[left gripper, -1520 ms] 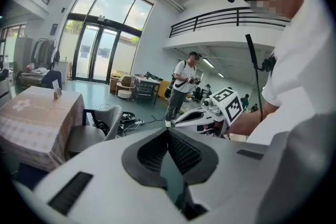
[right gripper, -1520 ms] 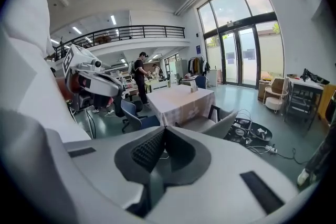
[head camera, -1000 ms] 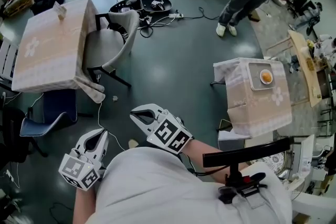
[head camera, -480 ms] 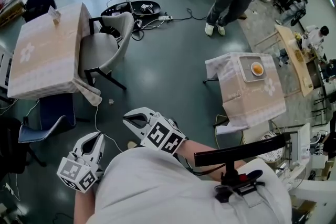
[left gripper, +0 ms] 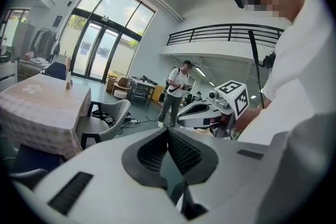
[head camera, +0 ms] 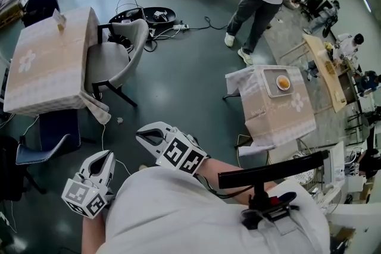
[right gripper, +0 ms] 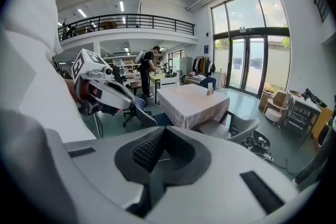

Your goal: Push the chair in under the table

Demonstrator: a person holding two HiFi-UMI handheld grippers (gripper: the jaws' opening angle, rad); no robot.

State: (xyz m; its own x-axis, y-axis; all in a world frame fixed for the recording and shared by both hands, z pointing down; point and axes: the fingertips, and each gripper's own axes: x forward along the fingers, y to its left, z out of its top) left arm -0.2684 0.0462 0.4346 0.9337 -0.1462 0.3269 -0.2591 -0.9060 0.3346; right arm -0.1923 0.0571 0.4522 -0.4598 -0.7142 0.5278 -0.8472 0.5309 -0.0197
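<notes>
Presently, you stand well apart from the chair (head camera: 116, 59). It sits pulled out from the long side of the cloth-covered table (head camera: 41, 68) at a slant, seat toward the table and curved backrest (head camera: 139, 38) toward the open floor.

Left gripper (head camera: 105, 157): jaws pressed together, nothing between them. Right gripper (head camera: 147, 135): likewise closed and empty. You carry both close to your body.

Judged handling: the chair is a rigid padded shell on thin black legs (head camera: 122, 94). It is probably light enough to slide on the smooth floor, yet liable to swivel if pushed off-centre. No pinch seems needed. Set the closed jaws against the outer face of the backrest, near its middle, and push toward the table. Straighten the slant first, or a front leg may catch the drooping cloth corner (head camera: 98, 109).

Cables (head camera: 156, 27) lie on the floor just behind the chair; they should not hinder a push away from them.
</notes>
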